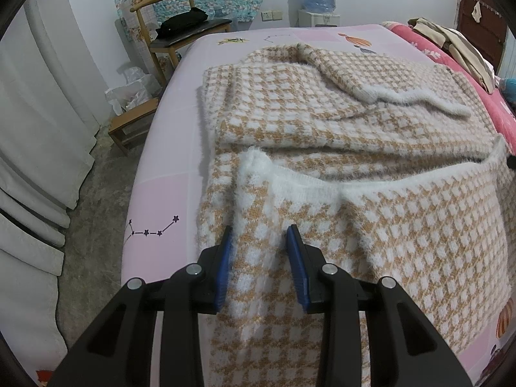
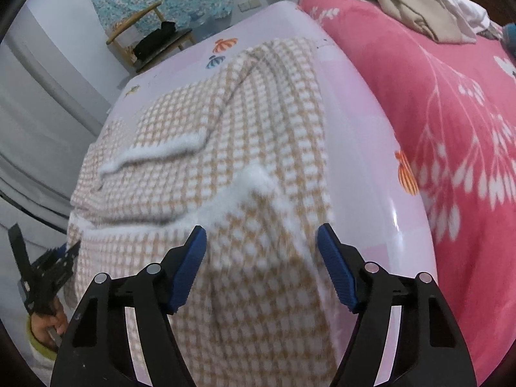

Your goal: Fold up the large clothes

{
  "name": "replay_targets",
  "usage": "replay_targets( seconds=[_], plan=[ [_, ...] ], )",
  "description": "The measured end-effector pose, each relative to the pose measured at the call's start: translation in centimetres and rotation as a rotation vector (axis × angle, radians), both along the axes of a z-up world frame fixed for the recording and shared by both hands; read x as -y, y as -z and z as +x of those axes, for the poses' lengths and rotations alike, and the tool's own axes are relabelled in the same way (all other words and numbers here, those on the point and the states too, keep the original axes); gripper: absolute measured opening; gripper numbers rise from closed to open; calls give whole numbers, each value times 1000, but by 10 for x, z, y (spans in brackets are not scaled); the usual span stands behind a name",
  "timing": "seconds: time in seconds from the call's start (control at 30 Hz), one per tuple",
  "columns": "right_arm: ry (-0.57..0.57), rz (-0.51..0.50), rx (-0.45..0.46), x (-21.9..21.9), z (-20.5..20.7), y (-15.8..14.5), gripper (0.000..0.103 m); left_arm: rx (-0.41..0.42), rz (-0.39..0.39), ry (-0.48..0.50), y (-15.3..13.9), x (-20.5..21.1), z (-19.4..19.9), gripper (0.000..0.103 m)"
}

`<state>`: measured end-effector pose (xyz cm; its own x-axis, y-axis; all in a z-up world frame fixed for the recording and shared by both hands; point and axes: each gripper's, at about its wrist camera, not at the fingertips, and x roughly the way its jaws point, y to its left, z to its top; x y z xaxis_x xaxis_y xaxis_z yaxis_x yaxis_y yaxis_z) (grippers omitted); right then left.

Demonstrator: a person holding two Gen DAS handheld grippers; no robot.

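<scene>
The left hand-held gripper (image 1: 259,237) pinches a raised fold of the checked sweater (image 1: 338,122), near its white fuzzy hem. The right hand-held gripper (image 2: 261,237) is open, straddling the sweater's other corner. The sweater lies half-folded on the pink bed (image 1: 167,148), bare sheet on both sides.

A pink-sheeted bed (image 1: 167,148) carries a tan-and-white checked knit garment (image 1: 354,122), a red floral blanket (image 2: 435,103), and perhaps beige clothes (image 2: 403,3).
</scene>
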<state>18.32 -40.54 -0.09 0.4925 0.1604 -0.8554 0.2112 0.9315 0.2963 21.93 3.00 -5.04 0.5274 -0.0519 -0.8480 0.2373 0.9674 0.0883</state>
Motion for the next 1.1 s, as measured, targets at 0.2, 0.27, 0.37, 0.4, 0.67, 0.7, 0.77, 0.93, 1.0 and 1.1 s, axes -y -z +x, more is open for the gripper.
replay_targets(
  seconds=[0.2,0.27,0.37,0.4,0.67,0.7,0.77,0.93,1.0,1.1],
  plan=[
    [-13,35,-1,0,-24,0,60,1,2,1,1,-2,0,32],
    [-6,45,2,3,-25,-1,54,1,-1,-3,1,-2,0,32],
    [10,72,13,8,-20,-1,45,1,-3,-6,1,-2,0,32],
    [13,76,15,10,-17,-1,41,1,-6,-7,1,-2,0,32],
    [33,52,15,4,-20,-1,10,2,-29,-11,2,-6,0,34],
    [35,47,20,3,-22,-2,8,4,-27,-9,2,-6,0,34],
    [40,38,37,0,-26,-5,7,6,-24,-6,2,-6,0,34],
    [43,-41,94,-12,-37,-23,6,47,2,14,-7,-4,-9,15],
    [45,-68,113,-16,-43,-30,5,79,0,25,-14,-4,-15,13],
    [47,-108,147,-23,-54,-44,5,146,-6,40,-31,-7,-30,12]
  ],
)
